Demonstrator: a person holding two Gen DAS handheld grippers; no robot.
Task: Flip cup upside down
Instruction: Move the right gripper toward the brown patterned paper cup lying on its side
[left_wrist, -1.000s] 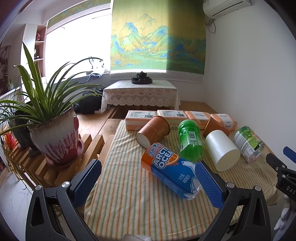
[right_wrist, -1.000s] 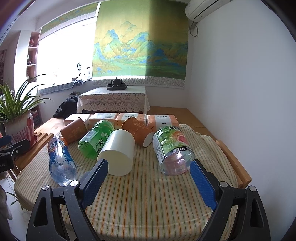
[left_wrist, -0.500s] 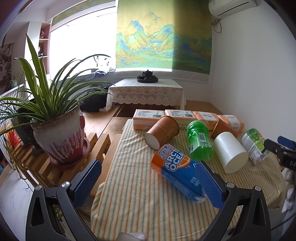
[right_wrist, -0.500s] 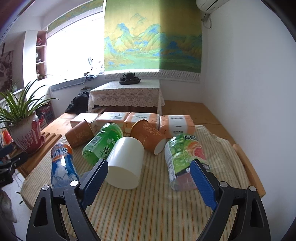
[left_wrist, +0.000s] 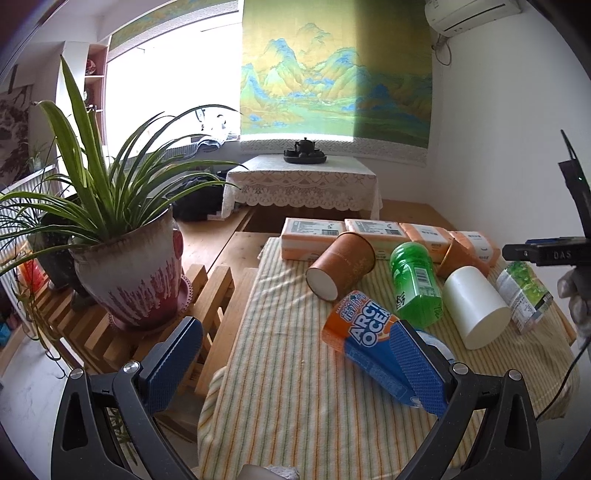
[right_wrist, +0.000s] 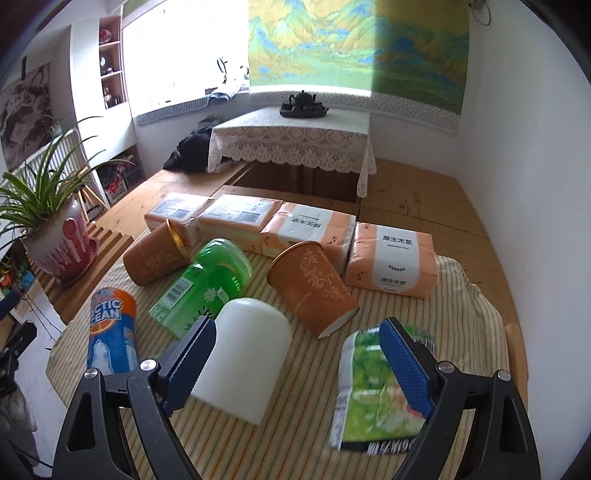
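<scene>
A white cup (right_wrist: 245, 360) lies on its side on the striped cloth, also in the left wrist view (left_wrist: 474, 306). Two brown patterned paper cups lie on their sides: one in the middle (right_wrist: 312, 282), one at the left (right_wrist: 155, 254), the latter also in the left wrist view (left_wrist: 341, 266). My right gripper (right_wrist: 297, 363) is open and empty, raised above the cloth with its left finger by the white cup. My left gripper (left_wrist: 295, 362) is open and empty, near the table's left edge.
Bottles lie on the cloth: a blue-orange one (left_wrist: 369, 347), a green one (left_wrist: 415, 284) and a green-labelled one (right_wrist: 380, 384). Tissue packs (right_wrist: 391, 260) line the far edge. A potted plant (left_wrist: 129, 273) stands on a wooden rack at the left.
My right gripper has risen and moved forward over the white cup, tilting down. My left gripper has drawn back and to the left, away from the bottles.
</scene>
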